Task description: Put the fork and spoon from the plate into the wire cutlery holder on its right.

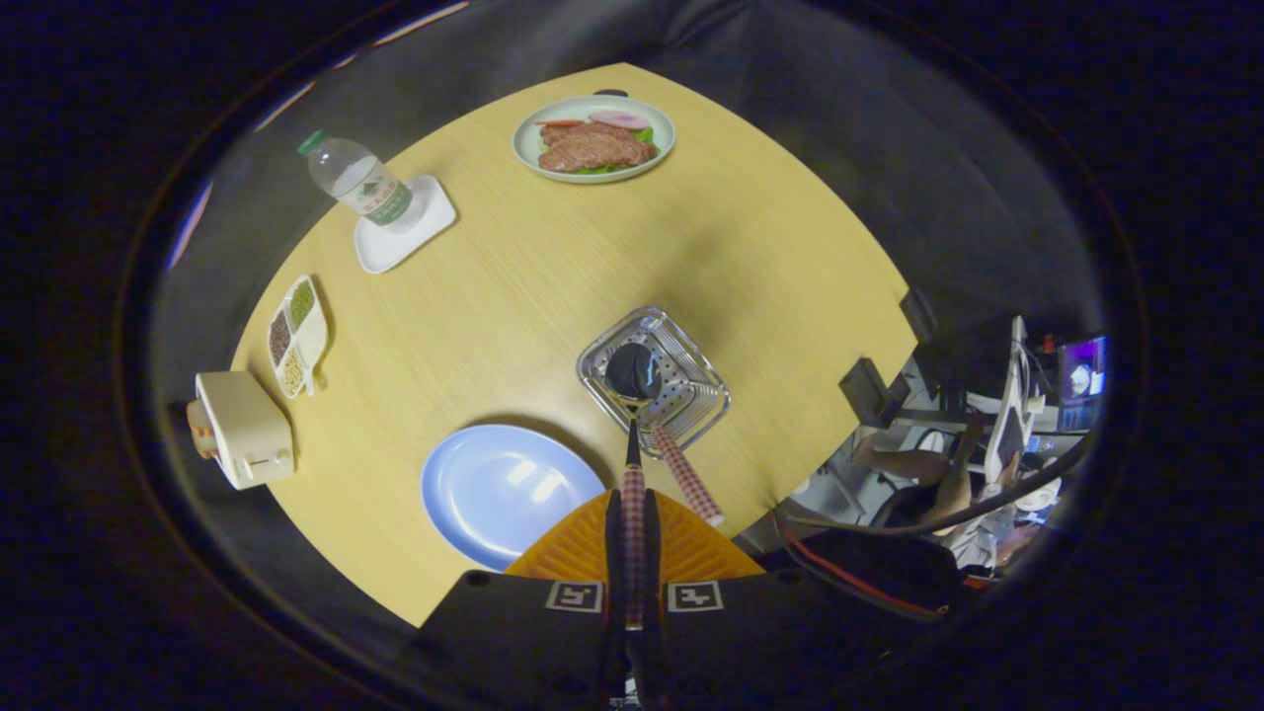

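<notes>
My gripper (632, 504) is shut on the red-checked handle of the spoon (633, 464), which runs between the orange fingers (578, 548). The spoon's dark bowl (632, 372) hangs over the inside of the wire cutlery holder (691, 370), just ahead of the fingers. The fork's checked handle (686, 476) leans out of the holder's near corner, slanting toward the right finger; its head is hidden inside. Left of the holder, next to the left finger, lies the blue plate (499, 489) with nothing on it.
On the wooden table (553, 286), a green plate of meat (593, 138) sits at the far edge. A water bottle (360, 183) stands on a white tray (405, 232) far left. A divided dish of beans (296, 336) and a cream toaster (242, 430) sit at the left edge.
</notes>
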